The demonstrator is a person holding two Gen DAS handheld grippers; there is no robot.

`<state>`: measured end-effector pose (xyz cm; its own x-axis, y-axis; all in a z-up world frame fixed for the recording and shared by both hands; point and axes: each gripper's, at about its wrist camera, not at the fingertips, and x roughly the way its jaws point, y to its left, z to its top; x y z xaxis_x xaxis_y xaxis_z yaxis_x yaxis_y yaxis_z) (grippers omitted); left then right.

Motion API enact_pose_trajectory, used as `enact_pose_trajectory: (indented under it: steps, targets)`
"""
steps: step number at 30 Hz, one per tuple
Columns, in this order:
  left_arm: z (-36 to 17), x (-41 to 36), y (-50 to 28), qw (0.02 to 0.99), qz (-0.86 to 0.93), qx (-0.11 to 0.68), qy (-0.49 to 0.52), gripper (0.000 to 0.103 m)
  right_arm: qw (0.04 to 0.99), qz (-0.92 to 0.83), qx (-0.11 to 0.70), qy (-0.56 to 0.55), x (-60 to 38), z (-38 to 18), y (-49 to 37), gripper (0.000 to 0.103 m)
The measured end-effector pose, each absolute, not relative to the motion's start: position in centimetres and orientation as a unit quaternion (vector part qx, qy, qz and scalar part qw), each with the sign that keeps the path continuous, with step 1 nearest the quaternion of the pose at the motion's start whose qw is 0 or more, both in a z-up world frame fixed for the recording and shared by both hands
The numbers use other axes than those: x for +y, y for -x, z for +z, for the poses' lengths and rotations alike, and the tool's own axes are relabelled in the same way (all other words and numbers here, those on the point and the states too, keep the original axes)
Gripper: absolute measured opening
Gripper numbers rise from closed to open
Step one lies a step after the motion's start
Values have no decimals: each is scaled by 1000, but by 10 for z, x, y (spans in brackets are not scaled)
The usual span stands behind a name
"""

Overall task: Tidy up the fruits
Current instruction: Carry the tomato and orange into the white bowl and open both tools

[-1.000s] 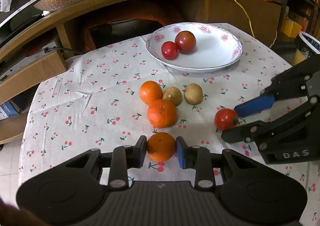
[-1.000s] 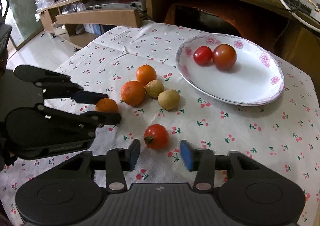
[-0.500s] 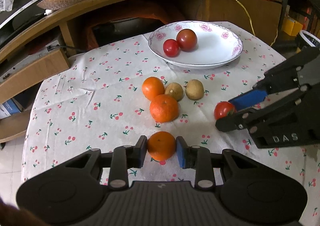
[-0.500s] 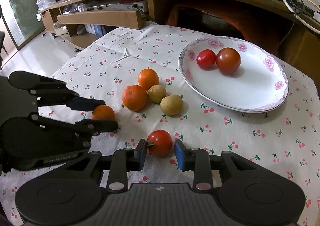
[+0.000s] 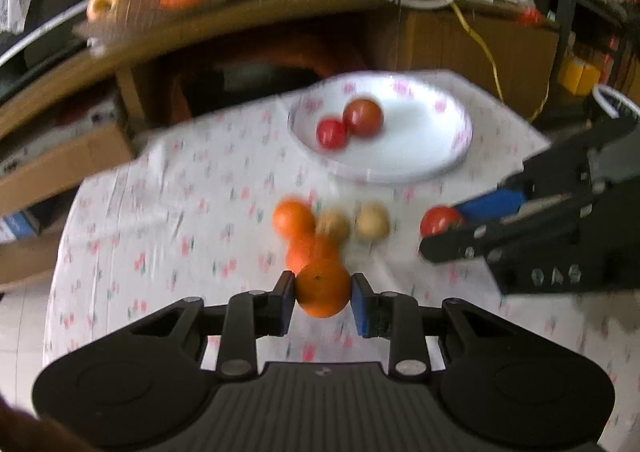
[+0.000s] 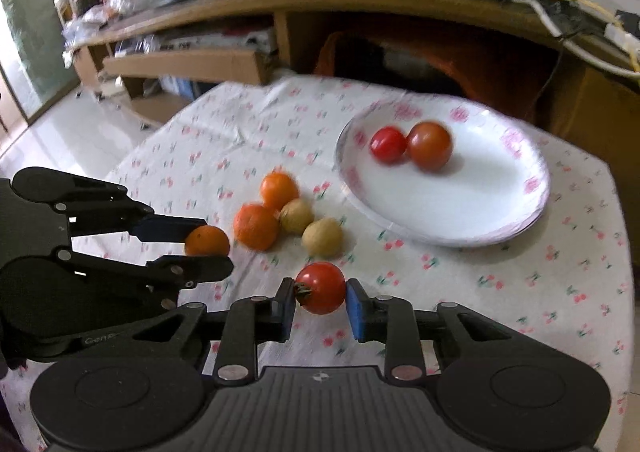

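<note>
Sorted so far: we count two red tomatoes [image 6: 412, 146], touching each other, on the white floral-rimmed plate [image 6: 500, 228] at the far right of the cherry-print tablecloth [image 6: 520, 292]

In hand, left: our left gripper [image 5: 323, 294] holds a small round orange [image 5: 323, 288], jaws narrowed onto its two sides; it appears raised off the cloth, though blur keeps us from being sure

In hand, right: our right gripper [image 6: 320, 294] is clamped on a red stemmed tomato [image 6: 320, 287], pads touching both sides, near the plate's near-left rim

Still loose: two more oranges [image 6: 266, 210] and two tan round fruits [image 6: 310, 226], bunched together mid-table, left of the plate

Elsewhere: a glass bowl [image 5: 160, 8] with large oranges and a yellow fruit sits on the wooden shelf [image 5: 280, 16] at the far side; we judge it the likely home for oranges

Tally, as we judge it: two items placed, two being carried, four waiting; under halfway
</note>
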<state>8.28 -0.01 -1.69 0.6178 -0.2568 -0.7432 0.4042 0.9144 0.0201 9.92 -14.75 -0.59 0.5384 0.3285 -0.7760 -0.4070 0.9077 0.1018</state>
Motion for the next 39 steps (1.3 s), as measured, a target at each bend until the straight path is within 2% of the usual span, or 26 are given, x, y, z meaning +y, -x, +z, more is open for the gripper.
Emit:
enact_pose_trajectory:
  steps: [7, 16, 25, 27, 32, 39]
  targets:
    - [3, -33, -126, 905, -184, 373, -88, 35, 894, 172, 414, 28, -172, 6, -128, 27]
    - [-14, -56, -166, 902, -180, 384, -87, 35, 894, 146, 422, 30, -191, -8, -161, 27]
    - [-20, -60, -173, 903, -173, 383, -89, 36, 897, 138, 420, 23, -193, -16, -174, 29]
    - [-20, -59, -173, 903, -171, 384, -88, 36, 897, 136, 419, 23, -194, -16, -174, 31]
    - [-18, -57, -173, 904, -165, 386, -82, 37, 902, 129, 412, 19, -197, -13, -173, 42]
    - [-9, -55, -168, 910, -162, 373, -81, 41, 908, 126, 400, 14, -198, -3, -167, 43]
